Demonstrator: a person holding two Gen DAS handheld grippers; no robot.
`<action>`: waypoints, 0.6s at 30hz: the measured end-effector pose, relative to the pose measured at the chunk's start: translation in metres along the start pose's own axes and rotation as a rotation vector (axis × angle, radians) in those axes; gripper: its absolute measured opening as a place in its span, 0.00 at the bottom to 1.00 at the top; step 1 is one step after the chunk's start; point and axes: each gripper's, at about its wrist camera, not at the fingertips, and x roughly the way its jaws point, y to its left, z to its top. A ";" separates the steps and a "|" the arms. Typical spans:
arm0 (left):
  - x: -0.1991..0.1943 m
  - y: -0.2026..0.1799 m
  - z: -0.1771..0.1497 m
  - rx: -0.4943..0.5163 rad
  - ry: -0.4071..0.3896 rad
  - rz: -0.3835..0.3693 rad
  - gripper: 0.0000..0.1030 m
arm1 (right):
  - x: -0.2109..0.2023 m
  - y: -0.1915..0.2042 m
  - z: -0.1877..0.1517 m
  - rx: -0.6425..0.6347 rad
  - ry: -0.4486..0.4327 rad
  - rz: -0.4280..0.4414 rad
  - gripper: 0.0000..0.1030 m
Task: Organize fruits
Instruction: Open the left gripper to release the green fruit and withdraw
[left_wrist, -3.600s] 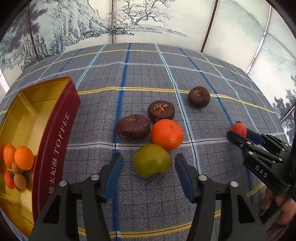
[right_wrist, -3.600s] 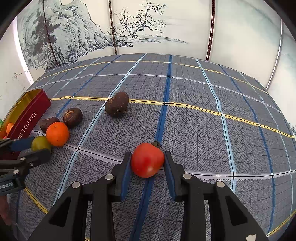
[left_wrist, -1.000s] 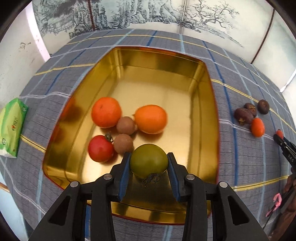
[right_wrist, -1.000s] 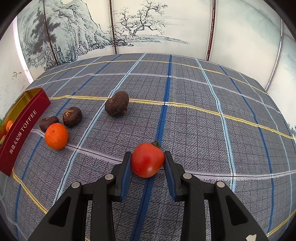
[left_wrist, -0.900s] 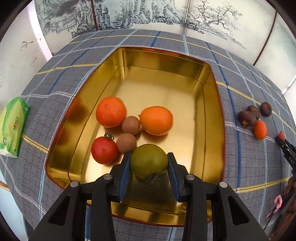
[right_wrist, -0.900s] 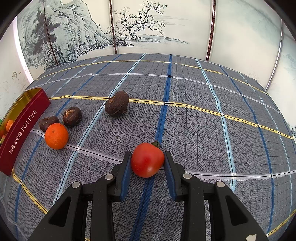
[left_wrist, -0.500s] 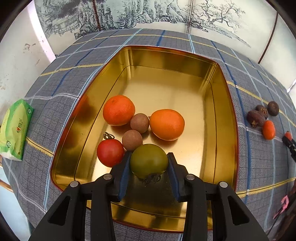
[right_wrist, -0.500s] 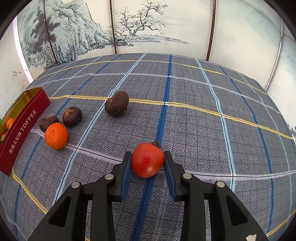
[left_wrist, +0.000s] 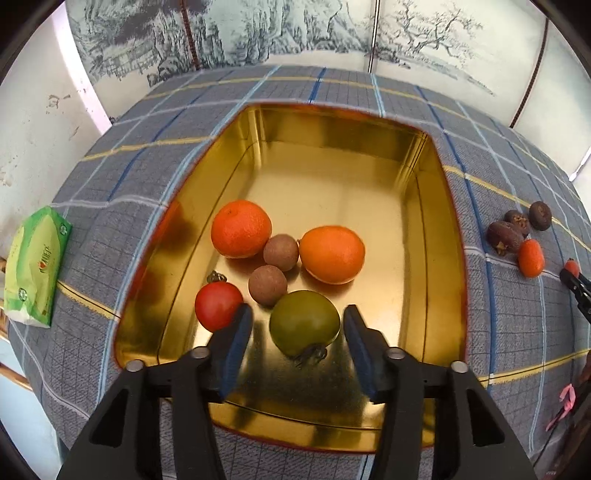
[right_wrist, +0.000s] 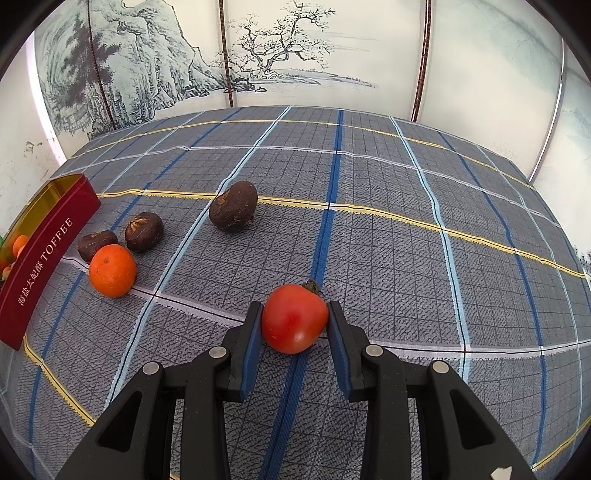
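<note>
In the left wrist view my left gripper (left_wrist: 297, 326) is open over the gold tin (left_wrist: 452, 266). A green tomato (left_wrist: 304, 322) lies on the tin floor between the fingers, free of both pads. Two oranges (left_wrist: 242, 229), two small brown fruits (left_wrist: 267, 285) and a red tomato (left_wrist: 218, 305) lie in the tin too. In the right wrist view my right gripper (right_wrist: 294, 325) is shut on a red tomato (right_wrist: 294, 323) at the cloth. An orange (right_wrist: 112, 270) and three dark brown fruits (right_wrist: 233, 211) lie on the cloth to its left.
The tin's red side (right_wrist: 44, 258) reads TOFFEE at the left of the right wrist view. A green tissue pack (left_wrist: 35, 266) lies left of the tin. The right gripper's tip (left_wrist: 576, 286) shows at the right edge. A painted screen stands behind the checked tablecloth (right_wrist: 406, 221).
My left gripper has opened and the green tomato it held now rests in the tin. The right gripper has stayed still, shut on the red tomato.
</note>
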 end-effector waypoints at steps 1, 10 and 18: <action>-0.004 0.000 0.000 0.001 -0.011 0.000 0.57 | 0.000 0.000 0.000 0.000 0.000 0.000 0.31; -0.031 0.006 -0.001 0.005 -0.089 -0.014 0.79 | 0.001 -0.001 -0.001 0.002 0.000 -0.006 0.31; -0.052 0.017 -0.007 -0.009 -0.186 -0.002 0.86 | 0.001 0.000 0.000 0.005 0.002 -0.030 0.30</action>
